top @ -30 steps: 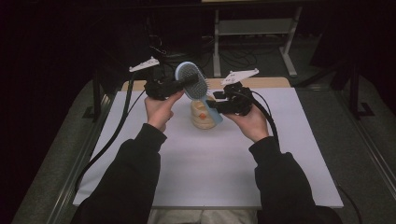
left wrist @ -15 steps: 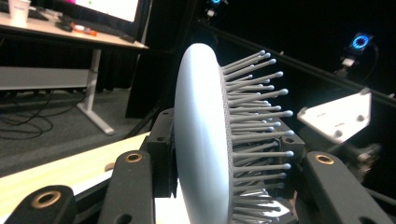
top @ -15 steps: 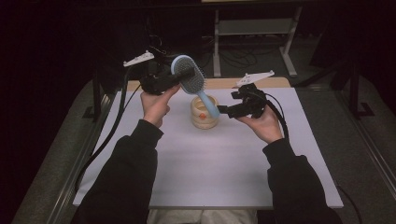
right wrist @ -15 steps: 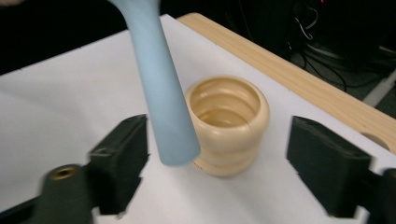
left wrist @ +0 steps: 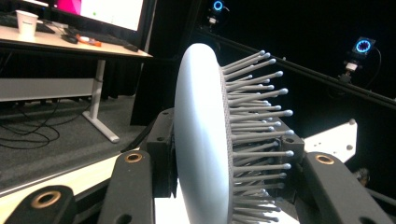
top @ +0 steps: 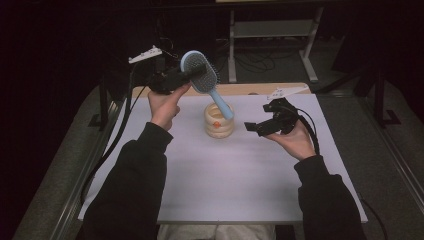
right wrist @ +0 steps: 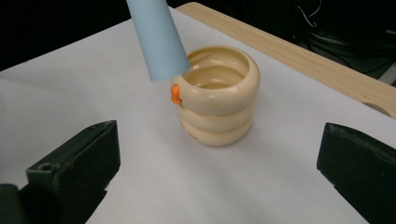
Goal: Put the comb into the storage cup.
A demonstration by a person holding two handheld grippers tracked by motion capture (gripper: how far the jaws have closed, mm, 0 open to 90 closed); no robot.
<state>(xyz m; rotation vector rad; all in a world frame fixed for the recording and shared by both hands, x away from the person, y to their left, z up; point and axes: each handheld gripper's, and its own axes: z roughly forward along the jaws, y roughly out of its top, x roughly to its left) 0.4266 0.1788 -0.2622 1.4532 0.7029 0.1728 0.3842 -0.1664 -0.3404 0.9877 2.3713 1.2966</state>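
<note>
The left hand-held gripper (top: 192, 75) is raised above the far left part of the tabletop (top: 240, 190), its jaws clamped on the head of a light blue hairbrush (top: 202, 75). In the left gripper view, the brush head (left wrist: 205, 140) stands edge-on between the two black jaws, smooth back to the left and grey bristles (left wrist: 257, 126) pointing right. The brush handle (top: 222, 105) slants down toward a cream ringed cup (top: 219, 120), and its end hangs just over the cup's rim.

The right hand-held gripper (top: 255, 127) rests in the person's upturned right hand (top: 295, 142), to the right of the cup and apart from it, with its jaws spread wide and nothing between them. In the right gripper view, the cup (right wrist: 219, 100) stands upright on the white sheet (right wrist: 140, 177), made of three stacked rounded bands, with a small orange spot (right wrist: 175, 93) on its side. The blue handle end (right wrist: 156, 39) comes down from above beside that spot. A wooden edge (right wrist: 289, 46) runs along the far side of the sheet.
</note>
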